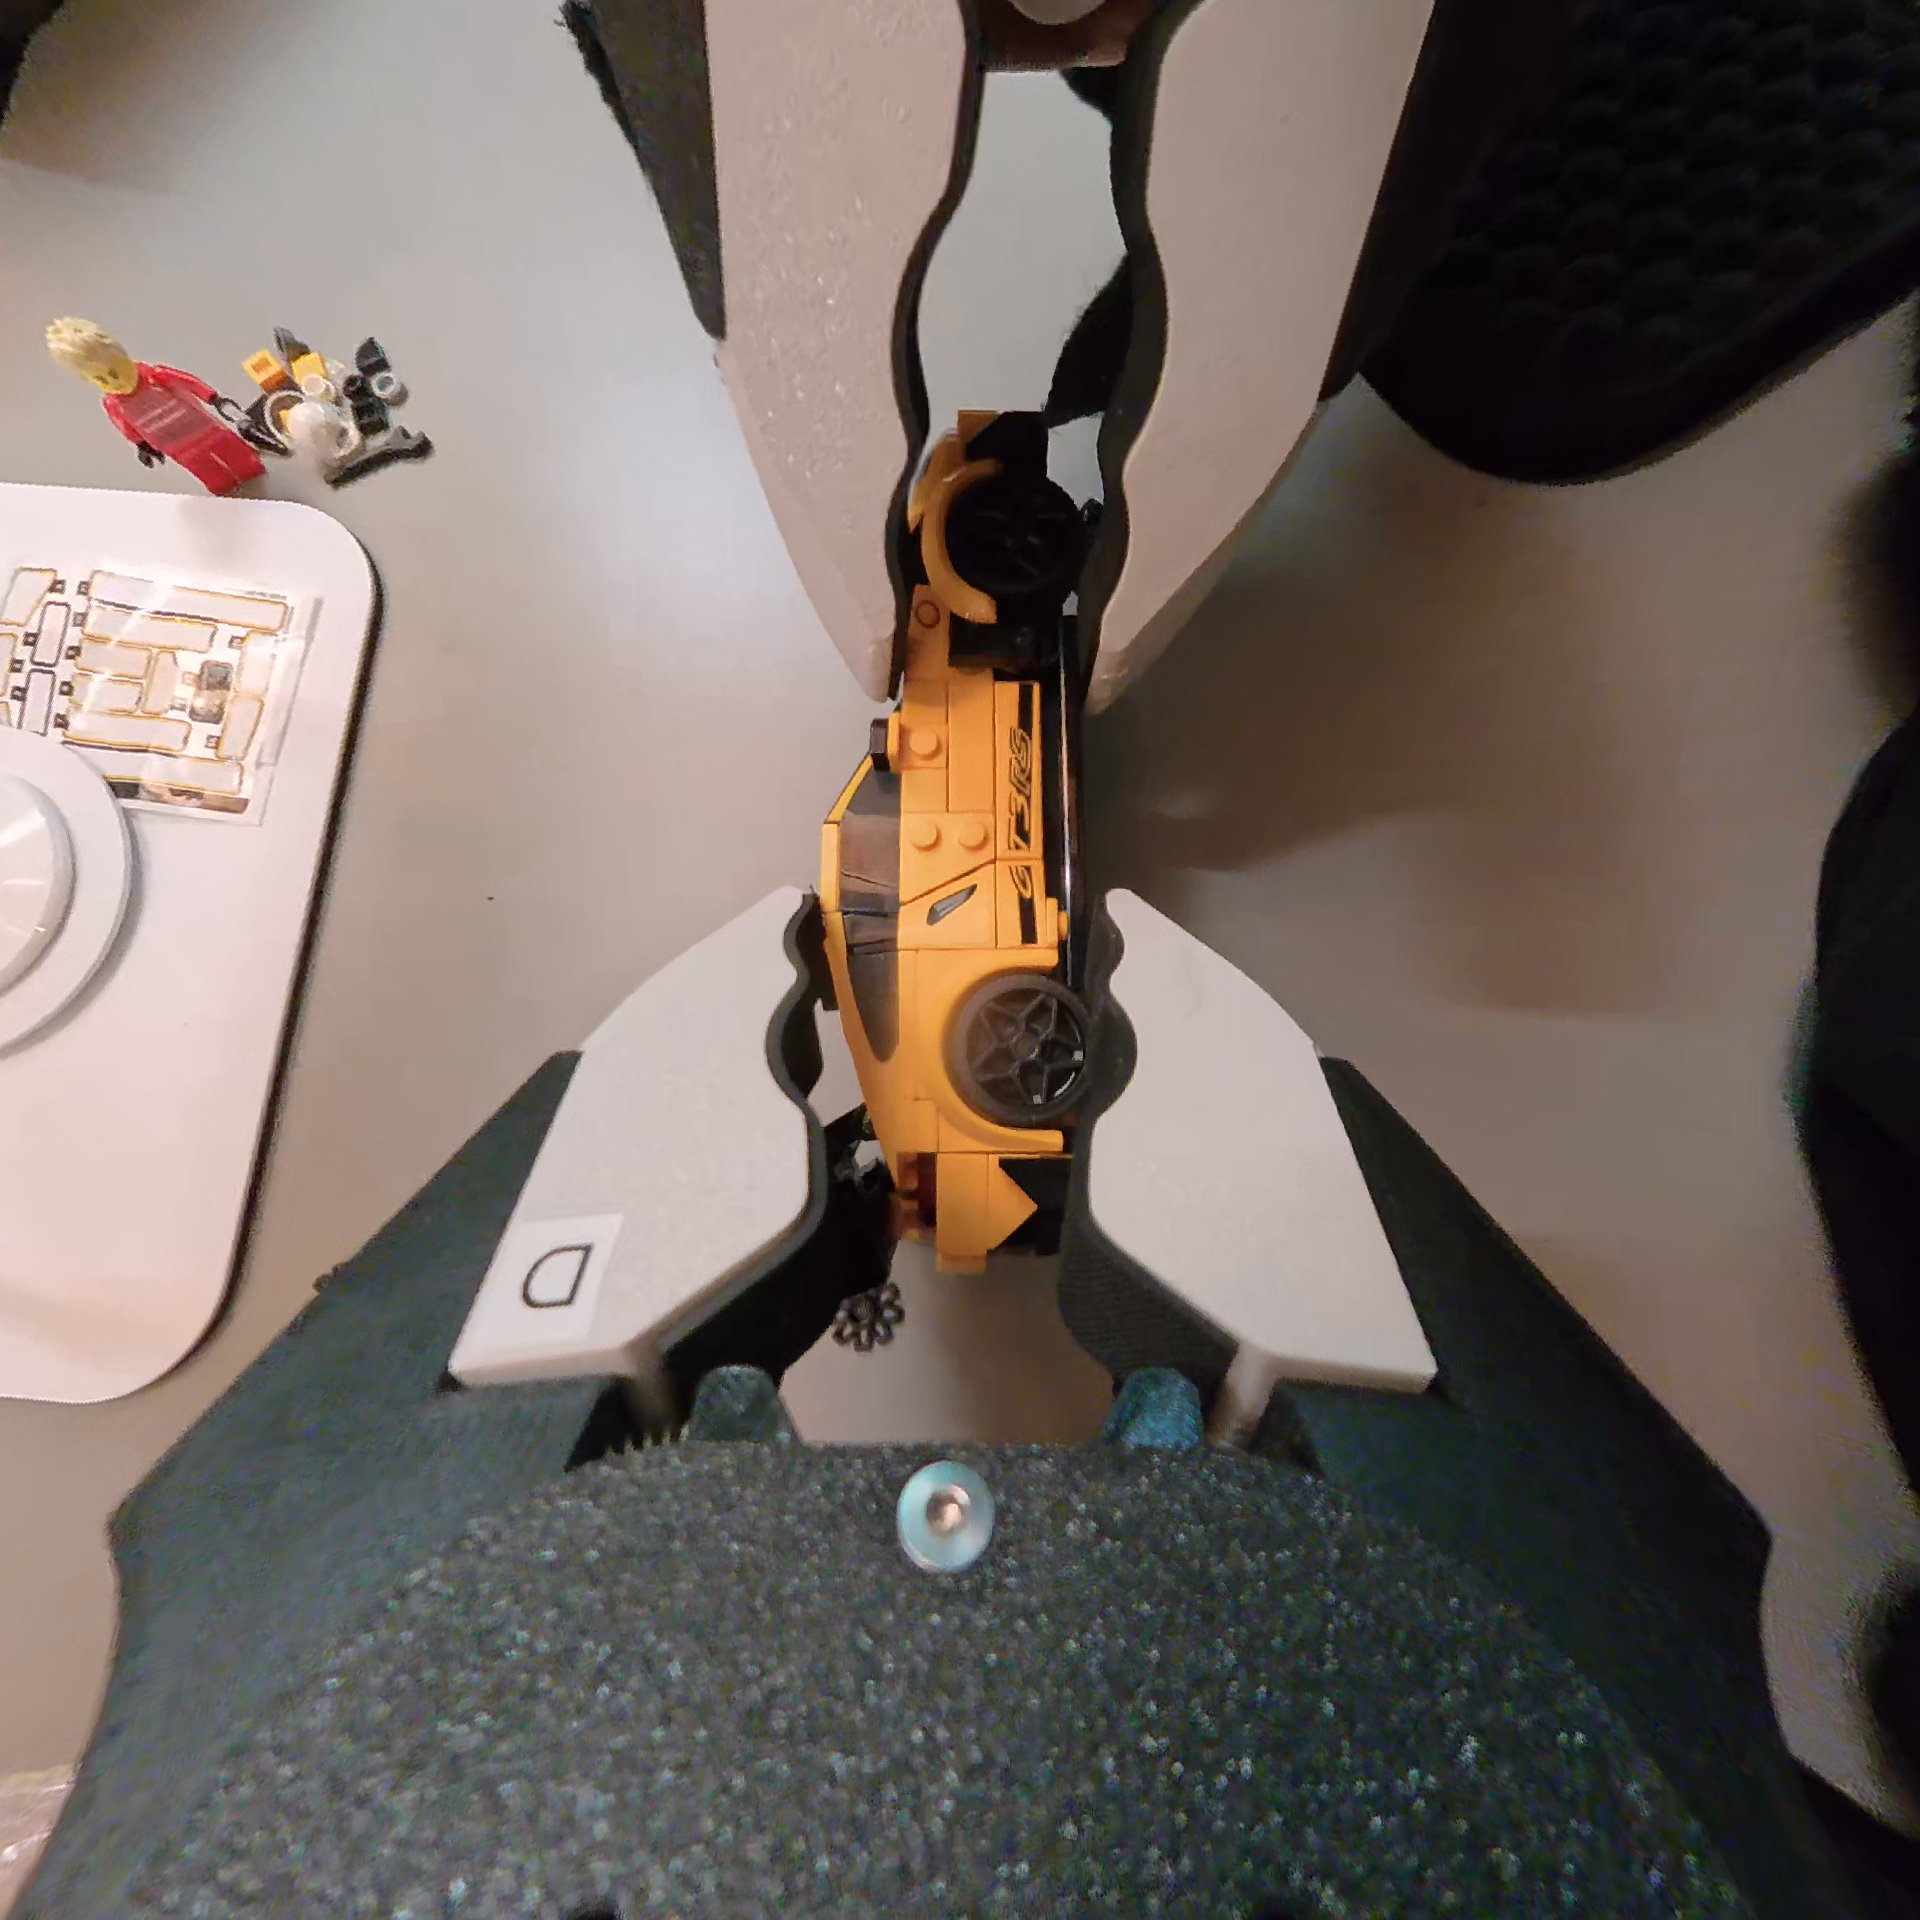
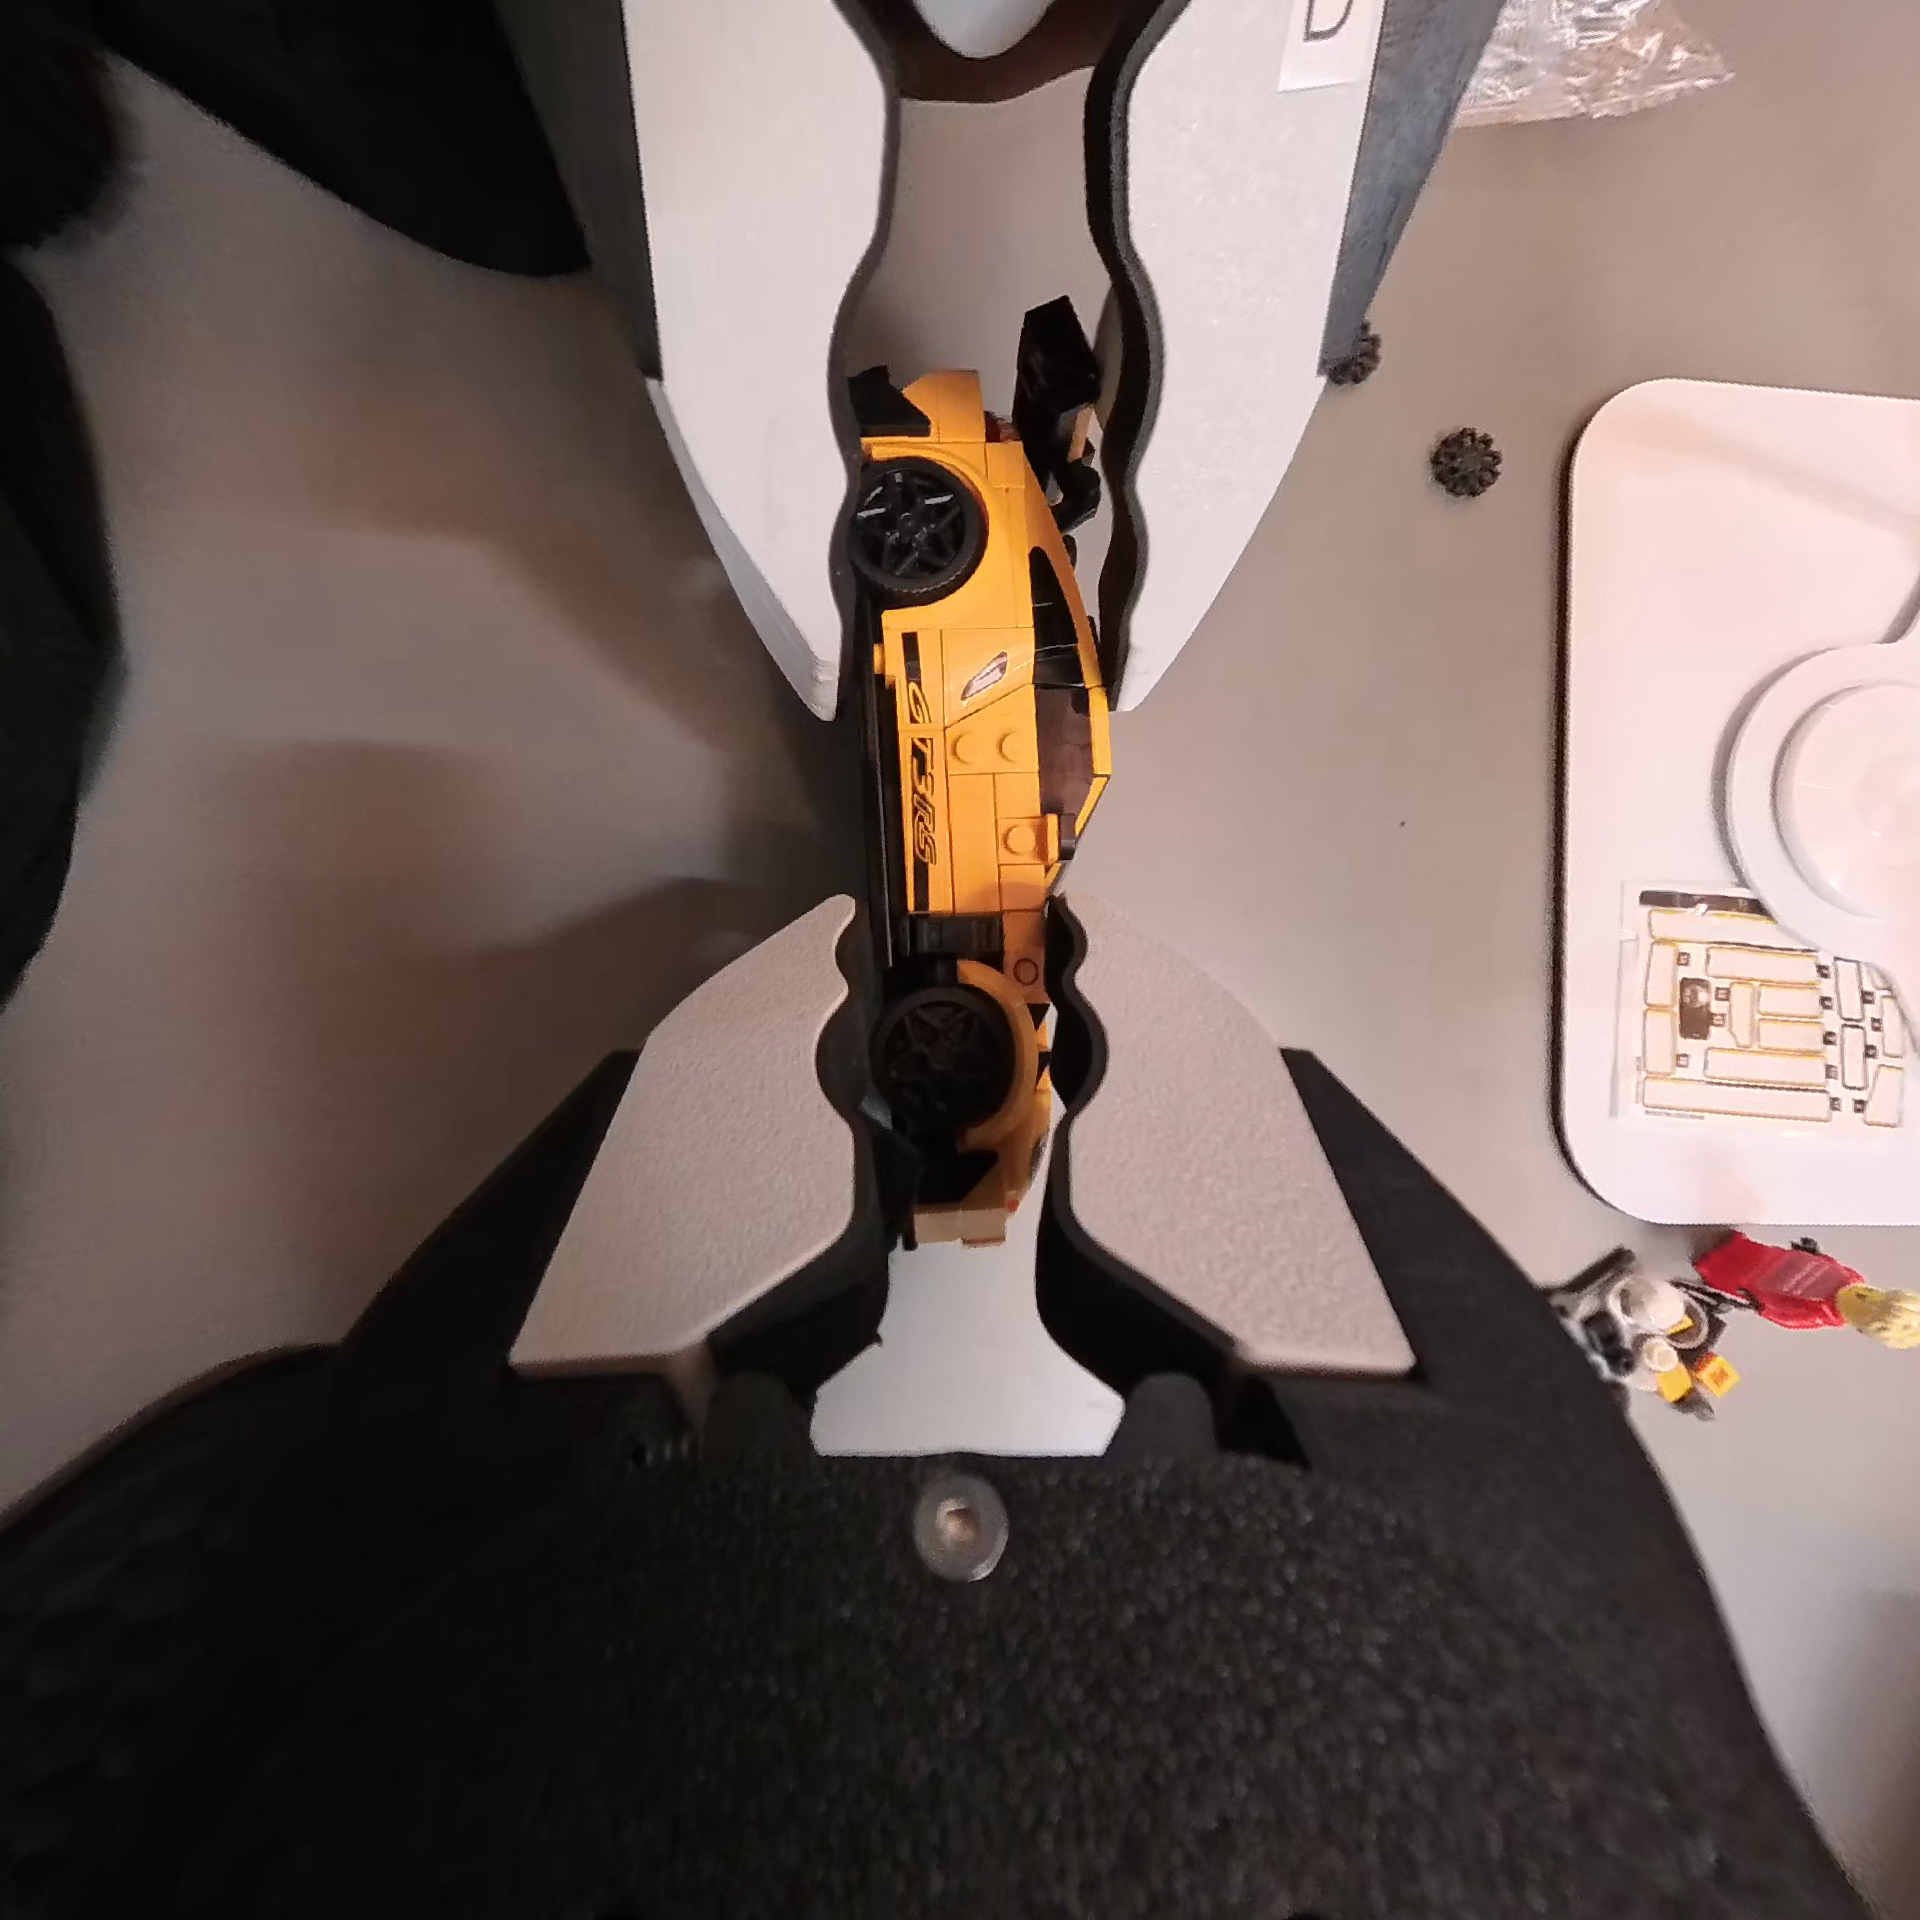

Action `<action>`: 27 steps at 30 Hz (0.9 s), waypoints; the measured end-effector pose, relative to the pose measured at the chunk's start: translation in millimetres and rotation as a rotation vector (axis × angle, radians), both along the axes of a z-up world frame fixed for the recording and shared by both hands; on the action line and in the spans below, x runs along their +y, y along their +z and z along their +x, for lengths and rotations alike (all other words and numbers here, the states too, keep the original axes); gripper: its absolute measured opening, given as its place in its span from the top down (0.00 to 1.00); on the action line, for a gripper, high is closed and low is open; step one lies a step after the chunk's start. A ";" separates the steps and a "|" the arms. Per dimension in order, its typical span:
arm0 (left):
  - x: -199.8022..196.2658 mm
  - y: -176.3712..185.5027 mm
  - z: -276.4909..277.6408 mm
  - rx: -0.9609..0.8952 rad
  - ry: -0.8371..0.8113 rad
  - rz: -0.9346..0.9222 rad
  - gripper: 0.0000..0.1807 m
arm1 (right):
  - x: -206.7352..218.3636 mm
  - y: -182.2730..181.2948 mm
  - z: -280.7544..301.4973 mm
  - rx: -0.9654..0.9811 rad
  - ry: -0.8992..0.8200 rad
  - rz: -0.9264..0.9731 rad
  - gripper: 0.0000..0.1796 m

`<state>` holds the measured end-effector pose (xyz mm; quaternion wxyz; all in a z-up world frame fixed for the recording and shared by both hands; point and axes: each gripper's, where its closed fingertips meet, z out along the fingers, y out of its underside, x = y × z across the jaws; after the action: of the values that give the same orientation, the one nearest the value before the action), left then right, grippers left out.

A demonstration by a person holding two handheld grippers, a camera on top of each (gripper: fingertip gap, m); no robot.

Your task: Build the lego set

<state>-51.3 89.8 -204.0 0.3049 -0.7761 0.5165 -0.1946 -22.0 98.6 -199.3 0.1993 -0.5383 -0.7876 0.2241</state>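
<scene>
Both tongs clamp the yellow lego car (image 1: 961, 904) from opposite ends, holding it above the grey tabletop (image 1: 582, 790): the left tongs (image 1: 951, 935) grip its rear-wheel end, the right tongs (image 2: 956, 925) the other end. A minifigure (image 1: 156, 410) lies off beside a white tray (image 1: 208, 1143).

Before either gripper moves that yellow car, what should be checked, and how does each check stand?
1. Left gripper closed on yellow Lego car: ok.
2. Right gripper closed on the car's other end: ok.
3. Both visible wheels attached: ok.
4. Loose black gear piece lying clear of the car: ok.
5. Sticker sheet fully used: cannot tell.
6. Minifigure placed in the car: not ok, lying on the table.
</scene>
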 end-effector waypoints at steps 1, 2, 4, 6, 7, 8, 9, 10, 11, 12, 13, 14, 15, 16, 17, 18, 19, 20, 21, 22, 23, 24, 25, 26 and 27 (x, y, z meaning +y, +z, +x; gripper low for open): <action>0.4 -0.3 0.2 0.001 0.000 0.002 0.73 | 0.3 0.0 0.4 -0.003 -0.004 0.001 0.83; 0.5 -0.6 0.6 0.002 -0.002 0.003 0.73 | 0.4 0.0 0.9 -0.006 -0.006 0.004 0.83; 0.8 -0.9 1.1 0.000 -0.004 0.005 0.73 | 0.9 -0.1 1.8 -0.012 -0.014 0.002 0.83; 1.2 -1.3 1.5 -0.005 -0.004 -0.001 0.73 | 1.4 0.0 2.2 -0.011 -0.023 -0.012 0.83; 1.5 -1.3 1.5 -0.010 -0.004 -0.002 0.73 | 1.6 0.0 2.3 -0.009 -0.027 -0.020 0.83; 1.7 -1.2 1.7 -0.017 -0.002 -0.006 0.73 | 1.9 0.2 2.6 -0.006 -0.029 -0.026 0.83; 1.8 -1.4 1.9 -0.020 -0.002 -0.009 0.73 | 1.8 0.6 2.8 -0.003 -0.030 -0.033 0.83; 1.8 -1.4 1.9 -0.022 -0.003 -0.011 0.73 | 1.4 1.1 3.2 -0.002 -0.029 -0.041 0.82; 2.0 -1.3 1.9 -0.023 -0.003 -0.011 0.73 | 0.6 1.4 3.7 -0.001 -0.026 -0.051 0.82; 2.0 -1.3 1.9 -0.023 -0.003 -0.011 0.74 | 0.1 1.6 3.9 0.001 -0.024 -0.060 0.80; 2.2 -1.4 1.9 -0.022 -0.002 -0.013 0.73 | -0.1 1.6 3.8 0.005 -0.025 -0.065 0.80; 2.3 -1.4 1.9 -0.021 -0.002 -0.017 0.73 | -0.3 1.5 3.6 0.010 -0.025 -0.067 0.80; 2.5 -1.4 1.9 -0.019 -0.003 -0.018 0.74 | -0.4 1.5 3.6 0.015 -0.023 -0.068 0.79; 2.6 -1.5 1.9 -0.016 -0.003 -0.019 0.73 | -0.3 1.5 3.6 0.019 -0.024 -0.068 0.80; 2.7 -1.5 2.0 -0.012 -0.003 -0.021 0.74 | -0.4 1.4 3.4 0.021 -0.025 -0.072 0.80; 2.9 -1.5 2.5 -0.010 -0.003 -0.022 0.73 | -0.7 1.5 3.2 0.025 -0.026 -0.076 0.80; 3.2 -1.4 3.5 -0.010 -0.003 -0.022 0.73 | -1.1 1.5 3.1 0.029 -0.025 -0.079 0.80; 3.6 -1.2 4.5 -0.009 -0.003 -0.021 0.73 | -1.3 1.7 3.0 0.033 -0.024 -0.082 0.80; 3.7 -1.4 5.2 -0.006 -0.007 -0.020 0.73 | -1.2 1.8 2.9 0.037 -0.022 -0.083 0.80; 3.9 -1.5 5.4 -0.002 -0.010 -0.021 0.73 | -0.8 1.7 2.8 0.041 -0.021 -0.081 0.81; 4.2 -1.5 5.3 0.000 -0.011 -0.023 0.73 | -0.5 1.7 2.8 0.043 -0.021 -0.081 0.81; 4.2 -1.5 5.3 0.000 -0.013 -0.027 0.73 | -0.6 1.7 2.9 0.045 -0.020 -0.082 0.81; 3.8 -1.6 5.3 0.001 -0.016 -0.030 0.73 | -0.9 1.8 3.0 0.047 -0.019 -0.085 0.81; 3.0 -1.5 5.2 0.003 -0.021 -0.031 0.73 | -1.4 2.0 3.1 0.050 -0.017 -0.087 0.82; 2.5 -1.4 5.1 0.005 -0.024 -0.033 0.73 | -1.6 2.1 3.1 0.051 -0.015 -0.090 0.82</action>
<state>-46.2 92.2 -205.4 0.2887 -0.7752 0.5232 -0.2048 -19.0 97.0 -197.3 0.1967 -0.5469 -0.7672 0.2715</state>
